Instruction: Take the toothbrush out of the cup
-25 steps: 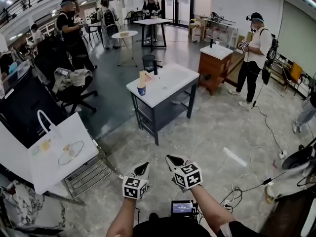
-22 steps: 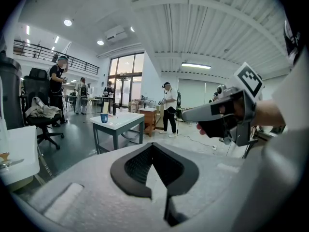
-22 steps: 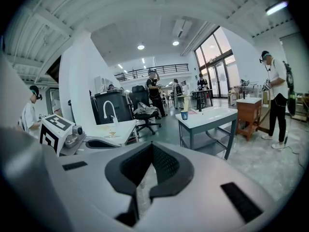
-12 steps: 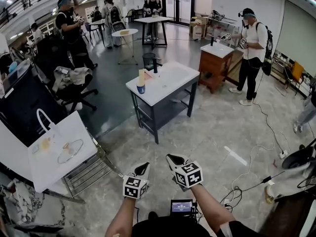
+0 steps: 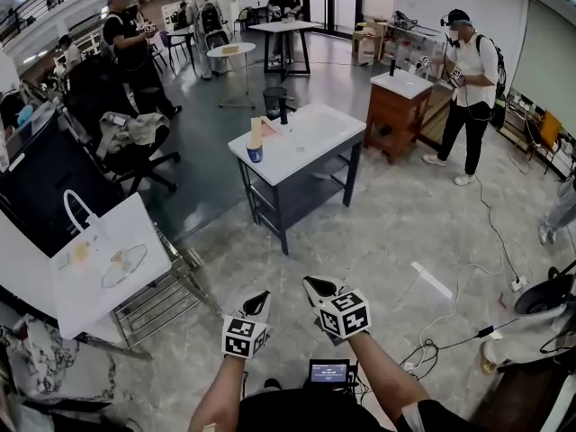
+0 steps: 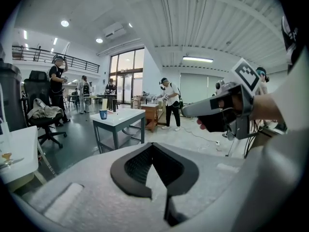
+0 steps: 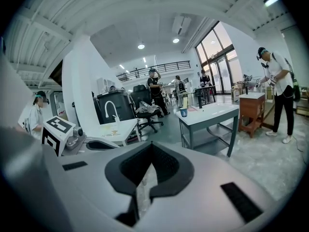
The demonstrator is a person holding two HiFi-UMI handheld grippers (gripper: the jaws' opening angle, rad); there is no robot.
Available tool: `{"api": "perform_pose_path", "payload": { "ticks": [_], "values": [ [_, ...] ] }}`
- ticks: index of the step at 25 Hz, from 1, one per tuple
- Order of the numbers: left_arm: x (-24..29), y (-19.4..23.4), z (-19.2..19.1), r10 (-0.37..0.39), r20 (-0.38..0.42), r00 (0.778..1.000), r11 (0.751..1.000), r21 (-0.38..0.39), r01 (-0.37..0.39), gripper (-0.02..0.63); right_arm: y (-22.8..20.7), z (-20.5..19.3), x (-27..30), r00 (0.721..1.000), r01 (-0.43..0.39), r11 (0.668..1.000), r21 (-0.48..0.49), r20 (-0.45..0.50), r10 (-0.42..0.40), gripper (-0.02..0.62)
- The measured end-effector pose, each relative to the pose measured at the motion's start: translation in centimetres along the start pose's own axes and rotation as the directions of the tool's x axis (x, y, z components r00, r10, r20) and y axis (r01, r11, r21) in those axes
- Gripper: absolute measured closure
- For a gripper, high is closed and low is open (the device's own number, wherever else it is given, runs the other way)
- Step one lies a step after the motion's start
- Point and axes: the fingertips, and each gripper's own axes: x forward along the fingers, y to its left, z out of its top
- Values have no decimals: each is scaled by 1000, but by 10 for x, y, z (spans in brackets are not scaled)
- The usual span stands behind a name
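Observation:
A small blue cup point(image 5: 256, 154) stands near the left end of a white-topped table point(image 5: 301, 142), well ahead of me across the floor. A pale upright piece point(image 5: 255, 132) rises at the cup; it is too small to tell whether it is the toothbrush. The cup also shows in the left gripper view point(image 6: 103, 114) and the right gripper view point(image 7: 183, 112). My left gripper point(image 5: 261, 300) and right gripper point(image 5: 312, 286) hang side by side over the floor, far short of the table. Both are shut point(image 6: 152, 146) point(image 7: 151, 144) and hold nothing.
A black bottle point(image 5: 283, 111) stands at the table's far edge. A wooden cabinet point(image 5: 393, 115) is to its right, with a person point(image 5: 470, 88) beside it. A white counter point(image 5: 103, 264) and an office chair point(image 5: 130, 147) lie left. Cables point(image 5: 468, 322) trail over the floor on the right.
Both grippers stay shut and low in the head view as the scene shifts a little. The person by the wooden cabinet has stepped to the right.

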Motion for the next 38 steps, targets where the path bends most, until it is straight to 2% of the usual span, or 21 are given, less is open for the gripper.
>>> {"api": "perform_pose_path", "payload": {
  "ticks": [6, 16, 22, 31, 38],
  "values": [
    [8, -6, -6, 16, -15, 1000, 1000, -9, -16, 597, -14, -10, 2, 1000, -18, 999, 29, -19, 18, 586],
    [38, 25, -18, 24, -40, 999, 999, -45, -25, 597, -45, -13, 35, 999, -4, 998, 58, -51, 7, 586],
    [78, 67, -17, -11, -44, 999, 998, -70, 7, 597, -67, -3, 86, 996, 24, 998, 56, -87, -19, 586],
    [124, 158, 11, -71, -31, 997, 995, -72, 68, 597, -87, 45, 170, 992, 79, 995, 55, -101, -73, 586],
    [154, 198, 25, -117, -27, 993, 991, -62, 115, 597, -104, 65, 208, 987, 125, 990, 58, -109, -118, 586]
  ]
}}
